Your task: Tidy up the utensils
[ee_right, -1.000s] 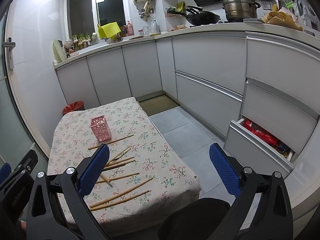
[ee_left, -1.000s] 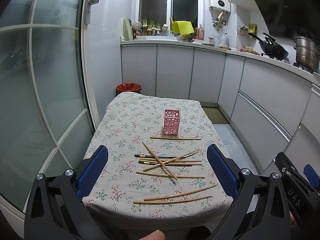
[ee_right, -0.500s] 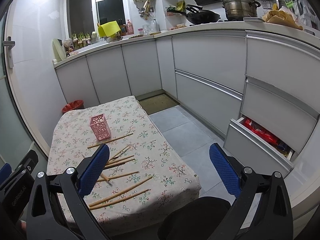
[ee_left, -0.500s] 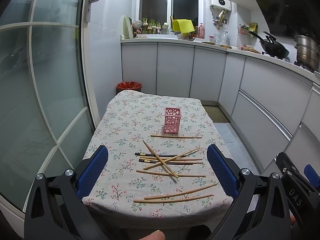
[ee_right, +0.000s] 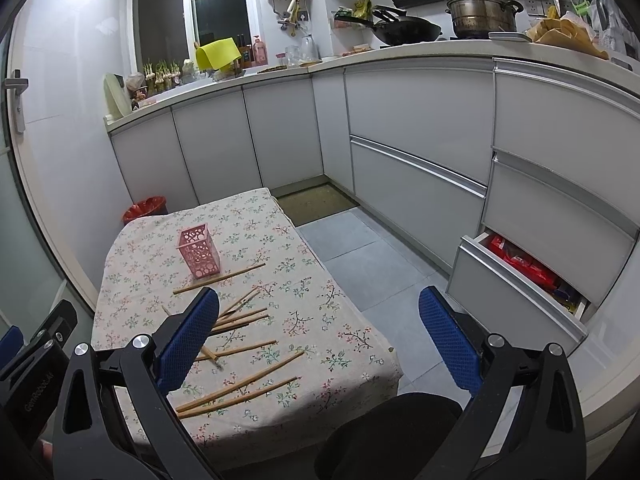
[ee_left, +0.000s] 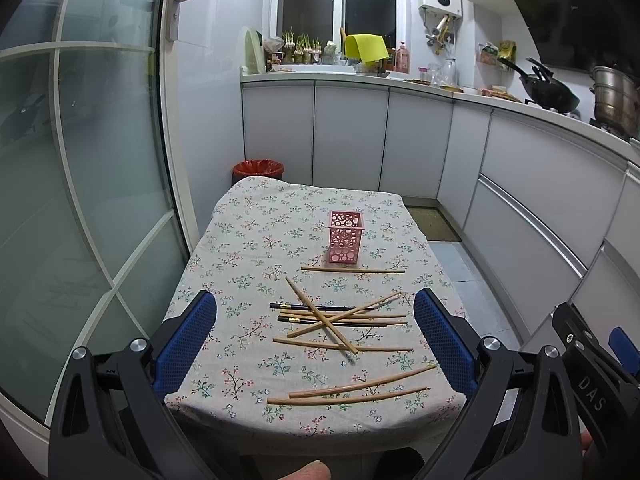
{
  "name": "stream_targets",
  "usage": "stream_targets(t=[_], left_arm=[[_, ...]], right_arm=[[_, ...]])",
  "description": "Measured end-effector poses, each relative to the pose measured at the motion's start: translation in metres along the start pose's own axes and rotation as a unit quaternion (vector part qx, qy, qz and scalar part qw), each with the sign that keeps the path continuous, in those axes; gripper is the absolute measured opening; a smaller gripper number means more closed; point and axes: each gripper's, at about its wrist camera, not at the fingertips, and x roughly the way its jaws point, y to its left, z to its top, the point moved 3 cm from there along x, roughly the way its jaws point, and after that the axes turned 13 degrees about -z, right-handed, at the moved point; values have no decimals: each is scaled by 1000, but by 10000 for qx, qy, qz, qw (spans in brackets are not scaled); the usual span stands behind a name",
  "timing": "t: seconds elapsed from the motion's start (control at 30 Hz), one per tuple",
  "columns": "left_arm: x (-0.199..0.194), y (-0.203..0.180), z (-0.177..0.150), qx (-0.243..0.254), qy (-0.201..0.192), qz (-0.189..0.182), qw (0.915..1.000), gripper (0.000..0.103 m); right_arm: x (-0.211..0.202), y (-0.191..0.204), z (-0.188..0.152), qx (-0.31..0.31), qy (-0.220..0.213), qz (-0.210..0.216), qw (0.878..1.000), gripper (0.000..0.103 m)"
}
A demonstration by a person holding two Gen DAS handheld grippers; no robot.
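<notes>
Both tools, left [ee_left: 315, 338] and right [ee_right: 319, 334], gape wide, empty, above scattered chopsticks [ee_left: 340, 318] near pink holder [ee_left: 345, 237].

— What can't be made out?
— In the right wrist view the left finger [ee_right: 188, 336] covers part of the crossed chopsticks [ee_right: 240, 316]. The open drawer [ee_right: 520, 280] shows red packets, unreadable.
— And the pink holder [ee_left: 346, 236]?
— Its inside is hidden. The red bin [ee_left: 258, 168] sits half behind the table [ee_left: 240, 232].
</notes>
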Motion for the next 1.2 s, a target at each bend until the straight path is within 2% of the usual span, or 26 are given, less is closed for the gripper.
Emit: stream_targets(t=[0.37, 0.47, 0.57, 0.63, 0.7, 0.73, 0.8, 0.87, 0.9, 1.03, 1.07, 1.13, 1.2], left_arm=[[19, 0, 1, 112, 209, 17, 9997, 96], [38, -1, 5, 379, 469, -72, 9982, 96], [74, -10, 9, 1108, 1131, -383, 9866, 96], [109, -17, 5, 1588, 1701, -676, 9702, 96], [139, -19, 0, 1719, 2162, -969, 9562, 96], [154, -22, -4, 1764, 2429, -1167, 9467, 96], [190, -34, -12, 2016, 2937, -1524, 9219, 96], [220, -49, -16, 2417, 3207, -1643, 9010, 96], [232, -54, -15, 2549, 3298, -1691, 8931, 96], [292, -87, -1, 2862, 3698, -2105, 8585, 96], [314, -97, 1, 2880, 3978, -2304, 8401, 96], [351, -111, 4, 2828, 4342, -2472, 8187, 96], [386, -122, 5, 2702, 4555, -2555, 8089, 96]], right_arm=[[17, 7, 2, -24, 218, 9, 9998, 96], [32, 3, 3, 173, 459, 89, 9988, 96], [52, -8, 5, 484, 678, 72, 9965, 96], [66, -16, 5, 712, 790, 64, 9943, 96], [84, -26, 4, 947, 935, 36, 9911, 96], [94, -29, 3, 1022, 1026, 15, 9895, 96], [114, -33, 0, 1127, 1246, -9, 9858, 96], [134, -31, -6, 1166, 1442, 11, 9827, 96], [144, -29, -8, 1166, 1527, 32, 9814, 96], [178, -24, -18, 1143, 1792, 3, 9771, 96], [186, -24, -20, 1149, 1854, -21, 9759, 96], [206, -26, -26, 1157, 2014, -114, 9726, 96], [225, -29, -34, 1166, 2209, -206, 9681, 96]])
